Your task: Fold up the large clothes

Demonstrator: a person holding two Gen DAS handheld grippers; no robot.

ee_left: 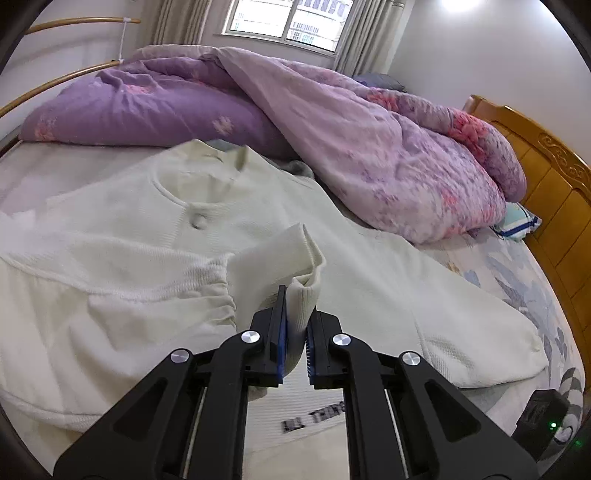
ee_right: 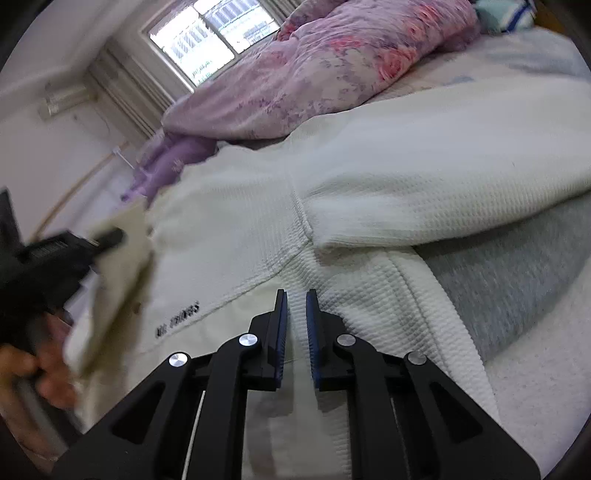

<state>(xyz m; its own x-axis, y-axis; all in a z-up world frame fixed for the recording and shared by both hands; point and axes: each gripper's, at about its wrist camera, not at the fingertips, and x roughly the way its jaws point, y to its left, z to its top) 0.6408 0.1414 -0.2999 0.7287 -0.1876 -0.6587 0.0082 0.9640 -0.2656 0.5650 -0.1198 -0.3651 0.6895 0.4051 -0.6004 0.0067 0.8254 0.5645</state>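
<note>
Left wrist only: left gripper [ee_left: 295, 325] clamped on cream sweater's [ee_left: 129, 240] cuff [ee_left: 301, 302]; right gripper [ee_right: 295, 332] narrowly parted, empty.

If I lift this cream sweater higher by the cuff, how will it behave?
Probably floppy: the cuff in the left gripper already droops and folds. The cream sweater looks thick and waffle-knit, so likely heavyish, trailing behind. Its textured weave should grip rather than slip.

Daylight enters through the window [ee_left: 286, 20], which is overexposed in both views. A ceiling light [ee_left: 461, 5] produces glare at the left-wrist top edge. Illumination is soft with faint shadows. Fisheye distortion bends the edges. Motion blur smears the left claw [ee_right: 107, 238] in the right-wrist view.
</note>
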